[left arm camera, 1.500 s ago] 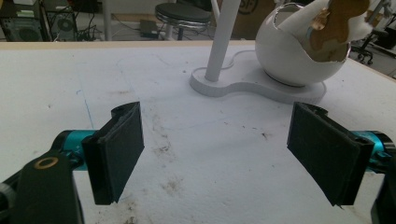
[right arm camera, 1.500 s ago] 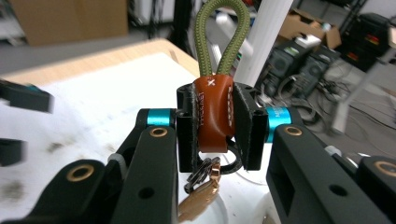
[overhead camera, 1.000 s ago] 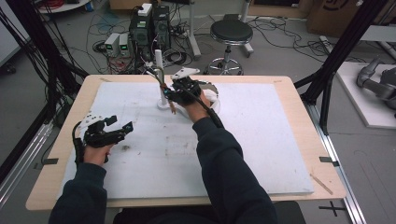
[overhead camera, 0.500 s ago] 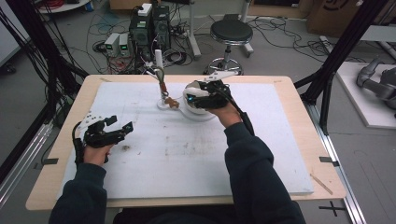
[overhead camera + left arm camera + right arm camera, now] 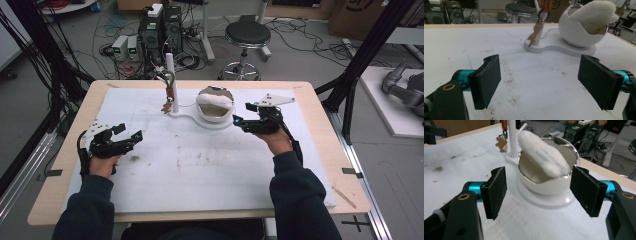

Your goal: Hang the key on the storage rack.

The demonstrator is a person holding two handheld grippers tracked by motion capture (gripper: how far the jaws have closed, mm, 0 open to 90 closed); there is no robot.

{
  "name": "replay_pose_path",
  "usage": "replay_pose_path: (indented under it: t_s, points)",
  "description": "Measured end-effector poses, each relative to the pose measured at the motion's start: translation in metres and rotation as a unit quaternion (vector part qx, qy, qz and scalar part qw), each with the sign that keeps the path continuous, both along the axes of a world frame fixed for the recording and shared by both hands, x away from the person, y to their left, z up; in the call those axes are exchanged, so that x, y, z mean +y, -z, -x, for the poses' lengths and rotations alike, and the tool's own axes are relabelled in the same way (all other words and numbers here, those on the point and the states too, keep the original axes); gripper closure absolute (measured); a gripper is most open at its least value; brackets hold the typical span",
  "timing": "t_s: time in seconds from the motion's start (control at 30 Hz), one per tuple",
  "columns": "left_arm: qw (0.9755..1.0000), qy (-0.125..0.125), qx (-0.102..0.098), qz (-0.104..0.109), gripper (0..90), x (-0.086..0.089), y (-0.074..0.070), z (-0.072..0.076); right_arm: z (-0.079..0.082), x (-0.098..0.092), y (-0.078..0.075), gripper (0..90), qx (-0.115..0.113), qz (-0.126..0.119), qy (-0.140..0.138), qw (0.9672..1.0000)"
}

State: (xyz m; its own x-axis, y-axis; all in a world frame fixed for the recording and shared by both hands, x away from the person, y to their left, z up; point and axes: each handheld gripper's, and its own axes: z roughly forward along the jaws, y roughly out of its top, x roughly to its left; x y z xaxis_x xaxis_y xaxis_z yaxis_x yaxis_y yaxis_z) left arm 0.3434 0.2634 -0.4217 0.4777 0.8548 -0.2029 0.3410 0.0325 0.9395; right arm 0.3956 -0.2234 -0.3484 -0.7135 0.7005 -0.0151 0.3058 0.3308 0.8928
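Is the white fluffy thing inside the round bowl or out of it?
Partly in. The white fluffy pad rests in the round white bowl, one end poking over the rim.

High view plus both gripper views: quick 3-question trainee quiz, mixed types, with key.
1. True or false: the white puff lies flat on the table.
2. What hangs on the post? A) key charm B) cup C) tape roll
3. Fill in: the right gripper's jaws stand ____, nothing between them.

Key:
1. False. It sits in the bowl, poking over the rim.
2. A, the charm.
3. Open. They have just been opening; the left gripper is open too.
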Motion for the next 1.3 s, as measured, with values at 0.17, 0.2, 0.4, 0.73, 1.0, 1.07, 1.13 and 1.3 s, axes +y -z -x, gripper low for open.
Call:
replay_pose_path:
  t_s: [0.17,0.2,0.4,0.73,1.0,1.07,1.13,1.3]
  points:
    - [1.0,0.002,-0.005,0.004,18.5,-0.001,-0.001,0.0,0.011,-0.023,0.008,27.3,-0.007,-0.007,0.022,0.9997]
    - [1.0,0.001,-0.004,0.004,18.5,-0.001,-0.001,0.001,0.013,-0.027,0.01,26.7,-0.009,-0.007,0.025,0.9996]
    - [1.0,0.006,-0.004,0.0,18.5,-0.002,-0.001,0.001,0.026,-0.047,0.023,24.4,-0.01,-0.009,0.047,0.9988]
    - [0.9999,0.008,-0.009,0.001,18.5,-0.005,-0.002,0.0,0.043,-0.074,0.04,24.1,-0.021,0.021,0.08,0.9964]
    - [0.9997,0.012,-0.019,-0.007,18.5,-0.01,-0.005,-0.002,0.049,-0.092,0.043,21.1,-0.023,0.005,0.094,0.9953]
    - [0.9997,0.014,-0.019,-0.01,18.5,-0.011,-0.004,-0.002,0.049,-0.095,0.045,21.0,-0.019,0.004,0.099,0.9949]
    - [0.9996,0.015,-0.02,-0.011,18.5,-0.012,-0.005,-0.001,0.049,-0.099,0.046,21.0,-0.016,0.006,0.103,0.9946]
    - [0.9996,0.014,-0.021,-0.008,18.5,-0.012,-0.005,-0.001,0.049,-0.102,0.047,21.0,-0.013,0.007,0.113,0.9935]
